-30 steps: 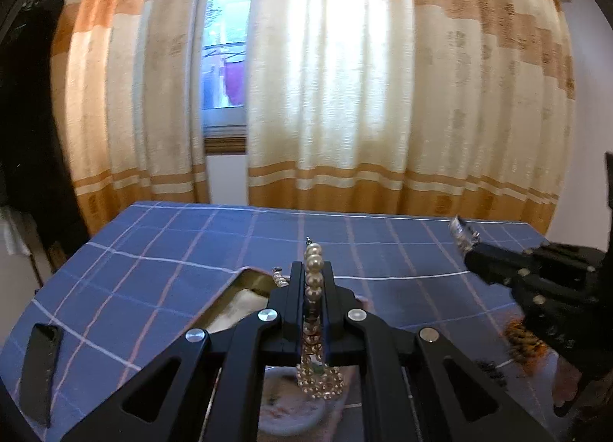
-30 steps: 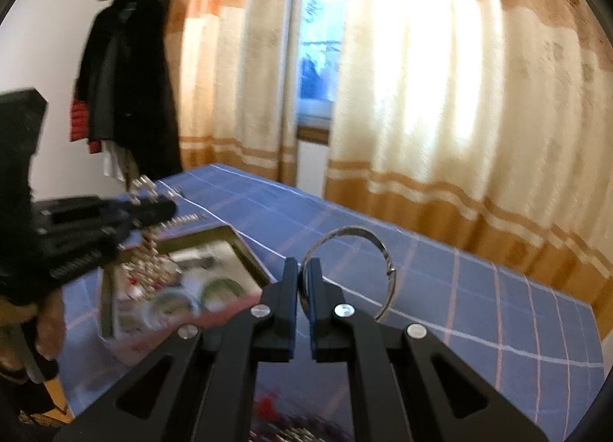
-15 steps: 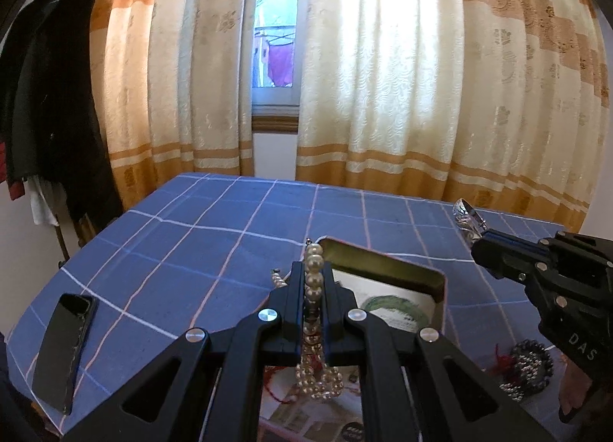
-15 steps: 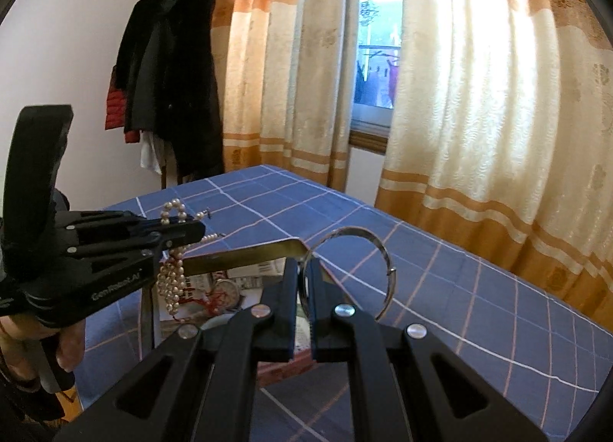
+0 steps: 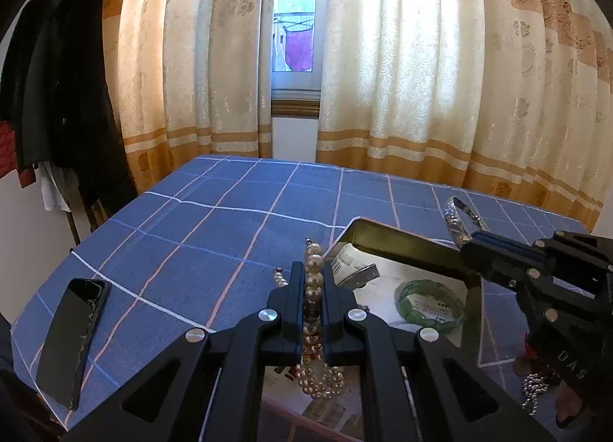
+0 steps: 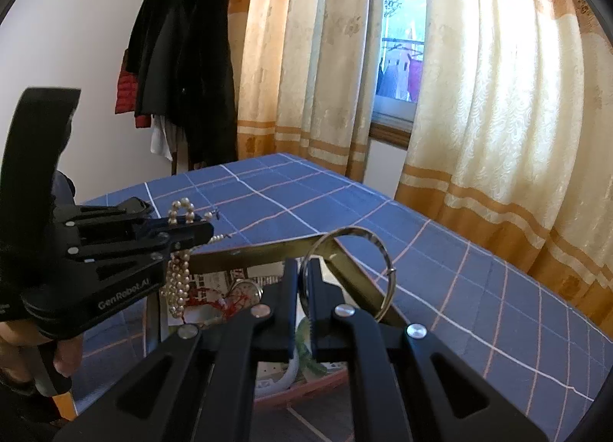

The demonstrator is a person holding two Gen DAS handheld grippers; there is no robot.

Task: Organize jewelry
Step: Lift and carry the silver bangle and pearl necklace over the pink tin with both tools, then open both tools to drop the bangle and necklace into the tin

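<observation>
My left gripper is shut on a pearl necklace, whose loops hang below the fingers over the open tin box. From the right wrist view the same necklace dangles from that gripper. My right gripper is shut on a silver bangle, which stands up from the fingertips above the box. In the left wrist view the bangle sticks up from the right gripper. A green jade bangle lies inside the box.
A black phone lies on the blue checked tablecloth at the left edge. A bead chain lies on the cloth right of the box. Dark coats hang by the curtains at the far left.
Both grippers have swung over with their jewelry, so that the tin box now lies under them. The box interior with the green bangle has come into view.
</observation>
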